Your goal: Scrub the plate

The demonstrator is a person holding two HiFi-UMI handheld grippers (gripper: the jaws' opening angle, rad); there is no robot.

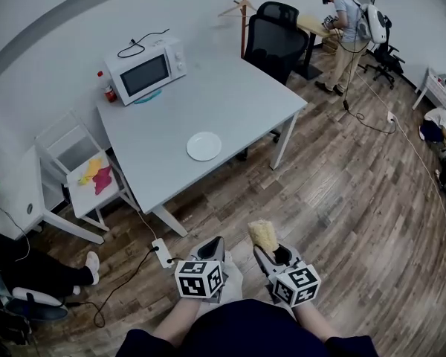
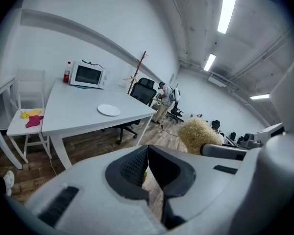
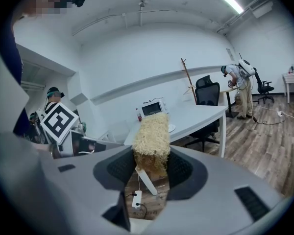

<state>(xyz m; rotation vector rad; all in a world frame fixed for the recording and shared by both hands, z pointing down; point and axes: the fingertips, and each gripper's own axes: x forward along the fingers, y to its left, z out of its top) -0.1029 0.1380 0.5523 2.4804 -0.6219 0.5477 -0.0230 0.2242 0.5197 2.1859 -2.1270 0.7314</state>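
Note:
A round white plate (image 1: pixel 204 146) lies near the front edge of the white table (image 1: pixel 230 95); it also shows small in the left gripper view as the plate (image 2: pixel 109 110). My right gripper (image 1: pixel 270 248) is shut on a straw-coloured scrubbing sponge (image 1: pixel 262 235), which stands up between its jaws in the right gripper view as the sponge (image 3: pixel 151 142). My left gripper (image 1: pixel 216 247) is shut with nothing in it, its jaws together (image 2: pixel 147 169). Both grippers hang over the wooden floor, well short of the table.
A microwave (image 1: pixel 146 69) and a red-capped bottle (image 1: pixel 108 86) stand at the table's far left. A white chair (image 1: pixel 85 171) with coloured cloths is left of the table, a black office chair (image 1: pixel 273 37) behind it. A power strip (image 1: pixel 161 253) and cables lie on the floor. Another person (image 1: pixel 343 32) stands at the back.

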